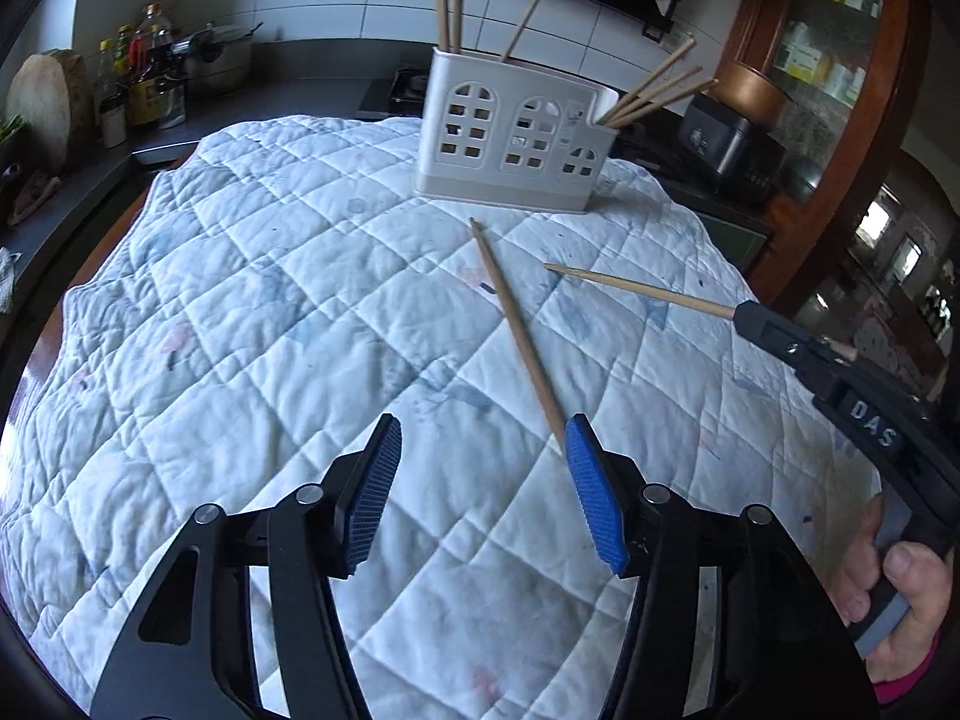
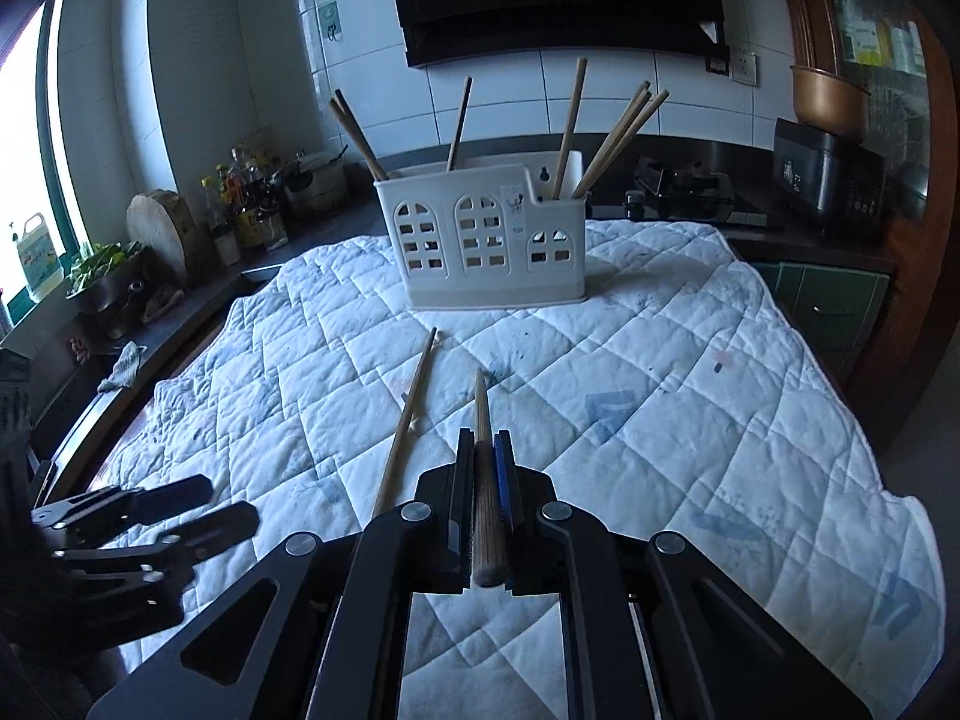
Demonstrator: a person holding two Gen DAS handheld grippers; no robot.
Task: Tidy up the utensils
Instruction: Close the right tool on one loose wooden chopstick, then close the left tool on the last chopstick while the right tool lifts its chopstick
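Note:
A white utensil holder (image 1: 516,144) with arched window cutouts stands at the far side of the quilted cloth and holds several wooden chopsticks; it also shows in the right wrist view (image 2: 486,240). One loose chopstick (image 1: 516,324) lies on the cloth, its near end by my left gripper's right finger; it shows in the right wrist view too (image 2: 408,414). My left gripper (image 1: 483,438) is open and empty above the cloth. My right gripper (image 2: 485,444) is shut on another chopstick (image 2: 482,420), tip pointing toward the holder; this held chopstick (image 1: 636,291) and the right gripper (image 1: 747,315) also show in the left wrist view.
The white quilted cloth (image 1: 270,300) covers the table. A dark counter behind holds bottles (image 1: 144,72), a pot (image 1: 219,54) and a round wooden board (image 1: 42,102). A black appliance (image 1: 732,144) and a wooden cabinet (image 1: 840,90) stand at the right.

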